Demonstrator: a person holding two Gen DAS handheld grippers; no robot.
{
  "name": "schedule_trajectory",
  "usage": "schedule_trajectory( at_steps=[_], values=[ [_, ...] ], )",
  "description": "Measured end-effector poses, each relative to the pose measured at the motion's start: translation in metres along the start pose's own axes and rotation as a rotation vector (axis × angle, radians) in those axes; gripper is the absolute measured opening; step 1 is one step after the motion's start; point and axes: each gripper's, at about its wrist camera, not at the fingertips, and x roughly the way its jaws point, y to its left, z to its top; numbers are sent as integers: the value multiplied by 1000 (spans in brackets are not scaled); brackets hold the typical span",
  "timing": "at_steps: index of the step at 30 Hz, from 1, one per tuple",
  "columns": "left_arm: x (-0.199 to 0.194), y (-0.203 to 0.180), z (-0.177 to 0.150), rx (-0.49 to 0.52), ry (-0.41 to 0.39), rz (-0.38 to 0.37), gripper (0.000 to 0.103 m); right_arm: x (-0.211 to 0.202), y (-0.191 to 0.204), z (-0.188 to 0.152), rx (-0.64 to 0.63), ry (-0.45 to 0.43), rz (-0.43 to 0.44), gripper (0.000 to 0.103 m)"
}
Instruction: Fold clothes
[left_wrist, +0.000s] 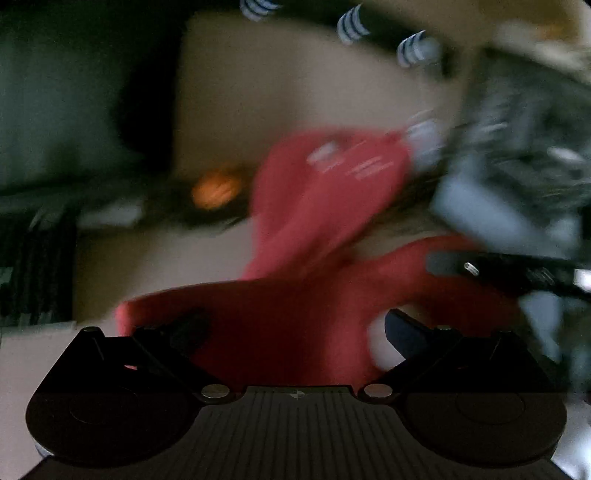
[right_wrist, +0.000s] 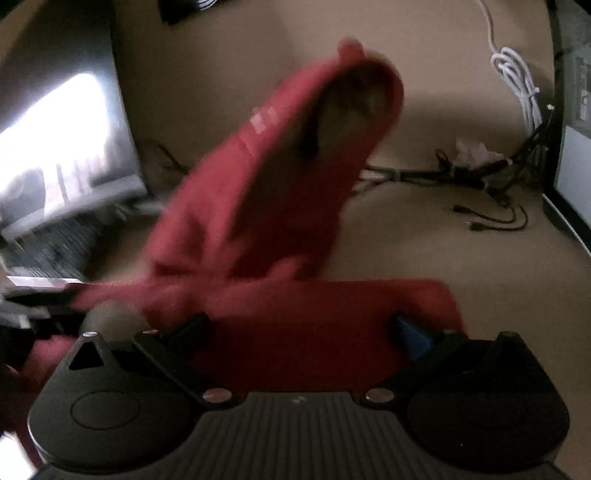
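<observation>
Two claws are on one red garment (left_wrist: 295, 325), and both views are blurred by motion, so read the detail with caution. Your left claw (left_wrist: 295, 328) has red cloth filling the gap between its fingers, which stand fairly wide; whether they actually pinch the cloth I cannot tell. Your right claw (right_wrist: 299, 328) shows the same: cloth bunched between spread fingers, grip unconfirmed. In the left view the right claw's finger (left_wrist: 498, 269) lies against the garment's right-hand edge.

The garment hangs lifted above a beige floor (right_wrist: 443, 129), a band of it stretched between the claws and the rest, bearing a white print (right_wrist: 264, 120), bulging away in a loose hooded shape. A heap of grey clothes (left_wrist: 517, 155) lies on the floor off to the right in the left view; cables (right_wrist: 480, 177) lie on the floor in the right view.

Judgement: you are carrying or shaking the garment out. To do it well, keep the stretched edge level and taut between the claws, slow down so the loose part hangs straight, and lay it on bare floor well apart from the cables and the heap.
</observation>
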Motion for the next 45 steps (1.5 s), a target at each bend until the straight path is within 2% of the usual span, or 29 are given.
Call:
schedule_trajectory(
  at_steps=[2,6,10,17,23,27,30,32,34,38,39,40,45],
  values=[
    [23,15,-7,-61,34,44,103,-4,-1,-3,9,-14,15,103],
    [28,15,-17,-35,-15,39,103,0,0,-9,-5,-29,10,103],
    [23,16,-19,-42,-47,31,103,-5,7,-8,-26,-20,-9,103],
    [15,9,-26,-24,-35,50,103,-30,7,-32,14,-9,-49,103],
    [-5,2,-44,-15,-26,3,103,-50,12,-46,17,9,-69,103],
    [-7,1,-46,-4,-16,7,103,-42,7,-34,-9,64,-51,103],
    [0,-1,-35,10,29,25,103,-48,-1,-21,-15,108,-17,103],
    [-3,-5,-28,12,52,41,103,-71,0,-15,-9,52,-49,103],
    [-17,-10,-24,2,39,53,103,-95,7,-12,-31,-18,-79,103],
    [-59,-12,-29,-119,-12,-24,103,-124,37,-19,-129,-114,-82,103],
    [-67,-11,-32,-147,-20,-43,103,-125,34,-19,-118,-112,-92,102],
    [-75,-10,-37,-168,-30,-51,103,-126,29,-20,-100,-106,-104,97],
    [-98,-6,-50,-184,-70,-3,103,-128,3,-24,-11,-77,-164,92]
  ],
)
